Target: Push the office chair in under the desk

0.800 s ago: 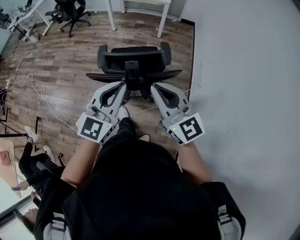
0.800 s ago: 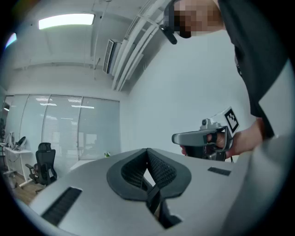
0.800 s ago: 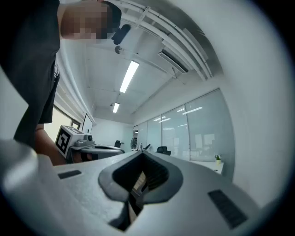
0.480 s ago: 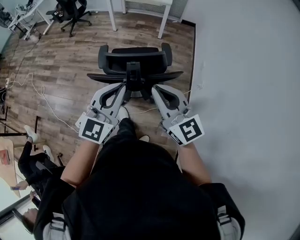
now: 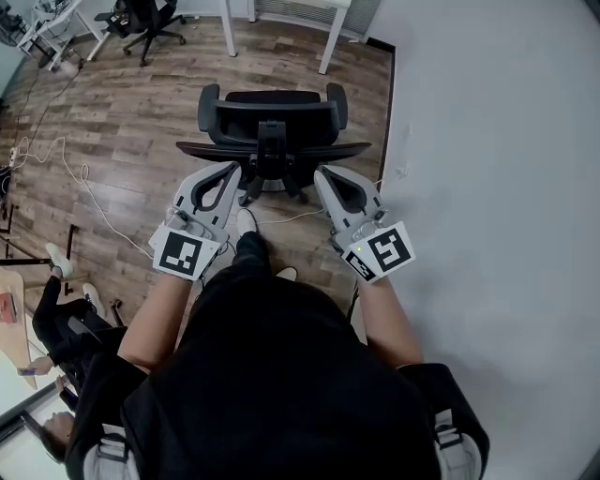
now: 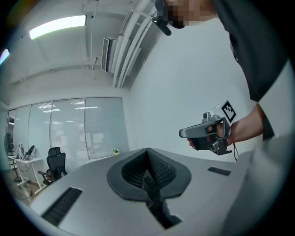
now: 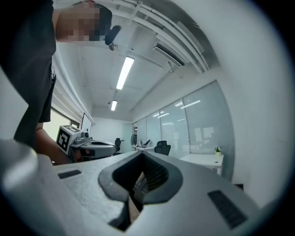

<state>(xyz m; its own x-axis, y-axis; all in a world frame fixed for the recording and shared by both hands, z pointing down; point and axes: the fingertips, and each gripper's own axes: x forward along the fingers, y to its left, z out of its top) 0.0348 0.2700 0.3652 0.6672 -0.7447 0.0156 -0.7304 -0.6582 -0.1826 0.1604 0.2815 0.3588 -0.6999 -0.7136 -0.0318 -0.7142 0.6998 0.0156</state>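
The black office chair point(image 5: 272, 120) stands on the wood floor with its back towards me, in front of the white desk legs point(image 5: 333, 37). My left gripper point(image 5: 232, 169) and right gripper point(image 5: 322, 172) are both shut and hold nothing. Their tips flank the chair's back post point(image 5: 271, 155), just short of the curved backrest; I cannot tell whether they touch it. In the left gripper view the shut left gripper point(image 6: 148, 168) faces the room, with the right gripper point(image 6: 207, 133) beside it. The right gripper view shows the shut right gripper point(image 7: 140, 177) and the left gripper point(image 7: 87, 146).
A white wall point(image 5: 487, 187) runs close along the right. Cables point(image 5: 84, 178) trail over the floor at left. Another black chair point(image 5: 145, 19) stands at the far left corner. A seated person's legs point(image 5: 66, 319) show at the lower left. A white desk point(image 7: 203, 159) stands ahead.
Both gripper tips have spread a little apart from the chair's back post and drawn slightly towards me. The chair sits about where it was. Both stay shut.
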